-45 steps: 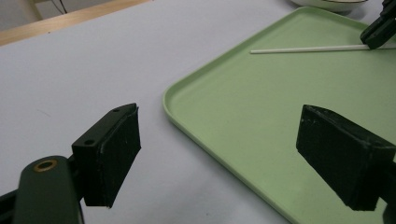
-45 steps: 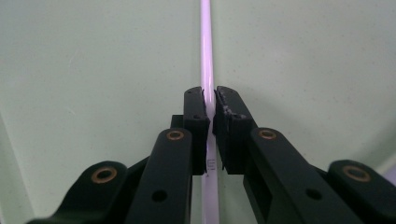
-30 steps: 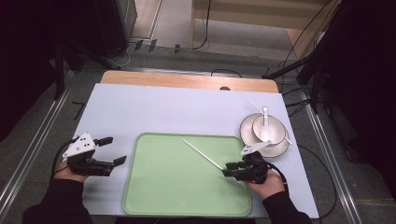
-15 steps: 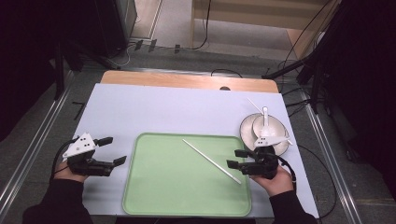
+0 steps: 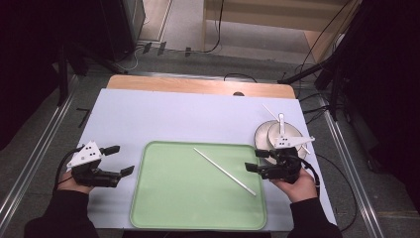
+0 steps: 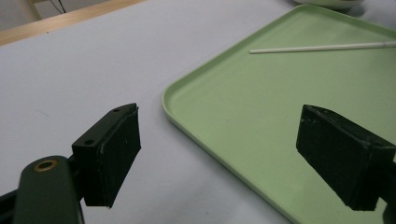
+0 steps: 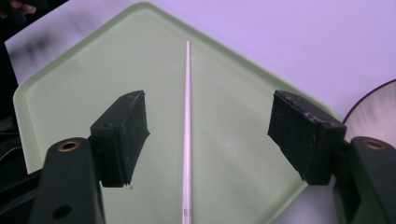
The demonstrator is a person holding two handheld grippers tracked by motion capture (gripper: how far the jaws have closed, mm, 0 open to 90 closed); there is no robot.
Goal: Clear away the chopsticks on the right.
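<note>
On the tray: white chopstick (image 5: 225,171) lies flat on my green tray (image 5: 168,208)
Change: my right gripper (image 5: 257,160) held it a second ago; jaws have just been opening, now wide, chopstick free below them
Long axis: diagonal, far-left to near-right
Left gripper (image 5: 123,159): open, empty, left of tray
Writing: none readable
</note>
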